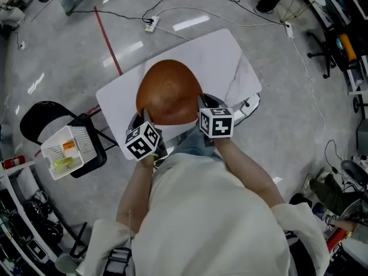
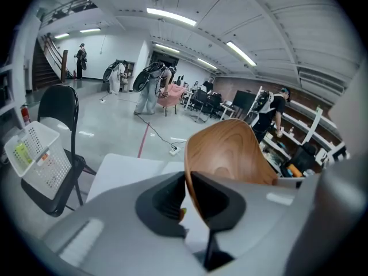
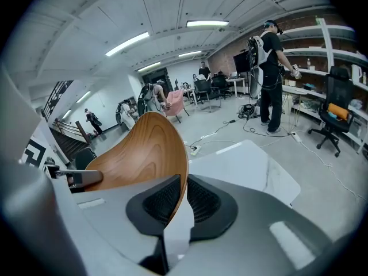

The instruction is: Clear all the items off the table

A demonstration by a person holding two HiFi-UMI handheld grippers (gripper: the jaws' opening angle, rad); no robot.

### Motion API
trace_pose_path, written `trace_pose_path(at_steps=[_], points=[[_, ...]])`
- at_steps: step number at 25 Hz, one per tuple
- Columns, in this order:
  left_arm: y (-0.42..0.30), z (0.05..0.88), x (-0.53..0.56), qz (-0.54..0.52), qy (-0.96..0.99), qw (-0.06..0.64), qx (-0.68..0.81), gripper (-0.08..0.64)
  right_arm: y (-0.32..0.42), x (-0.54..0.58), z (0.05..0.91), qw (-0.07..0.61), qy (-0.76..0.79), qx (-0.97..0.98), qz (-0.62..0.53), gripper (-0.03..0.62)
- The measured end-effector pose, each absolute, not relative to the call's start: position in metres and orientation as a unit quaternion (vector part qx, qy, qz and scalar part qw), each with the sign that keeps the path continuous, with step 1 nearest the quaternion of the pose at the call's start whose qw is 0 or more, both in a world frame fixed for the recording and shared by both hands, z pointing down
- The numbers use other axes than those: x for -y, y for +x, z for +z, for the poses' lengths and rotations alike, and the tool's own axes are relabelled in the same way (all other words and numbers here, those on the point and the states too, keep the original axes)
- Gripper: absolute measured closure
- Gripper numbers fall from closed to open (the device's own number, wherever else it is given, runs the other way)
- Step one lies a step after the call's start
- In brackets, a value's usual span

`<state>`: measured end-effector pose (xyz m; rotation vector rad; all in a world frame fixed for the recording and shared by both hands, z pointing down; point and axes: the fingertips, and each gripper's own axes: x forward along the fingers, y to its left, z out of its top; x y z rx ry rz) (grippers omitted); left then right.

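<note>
A large round wooden bowl (image 1: 168,92) hangs tilted above the white marble-look table (image 1: 227,56), held at its near rim from both sides. My left gripper (image 1: 147,126) is shut on the rim's left part; in the left gripper view the wood (image 2: 230,151) runs edge-on between the jaws of that gripper (image 2: 187,195). On the rim's right part my right gripper (image 1: 203,109) is shut. The right gripper view shows the bowl (image 3: 144,151) pinched between the dark pads of this gripper (image 3: 183,195). I see nothing else on the tabletop.
A black folding chair (image 1: 43,119) stands left of the table and carries a white perforated basket (image 1: 68,149) with small items. Cables and a power strip (image 1: 151,23) lie on the floor beyond the table. An office chair (image 1: 328,45) and shelves stand at the right.
</note>
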<state>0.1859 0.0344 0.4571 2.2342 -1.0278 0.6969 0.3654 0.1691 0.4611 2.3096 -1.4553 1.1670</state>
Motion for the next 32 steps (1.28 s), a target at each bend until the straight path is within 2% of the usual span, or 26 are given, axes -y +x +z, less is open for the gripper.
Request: trace_pose_path(at_steps=[14, 32], points=[[0.159, 0.443, -0.038, 0.239, 0.821, 0.288, 0.430, 0.528, 0.350, -0.156, 0.455, 0.089, 0.748, 0.529, 0.391, 0.557], [0.007, 0.444, -0.005, 0.185, 0.746, 0.323, 0.552, 0.528, 0.225, -0.058, 0.458, 0.154, 0.654, 0.642, 0.369, 0.557]])
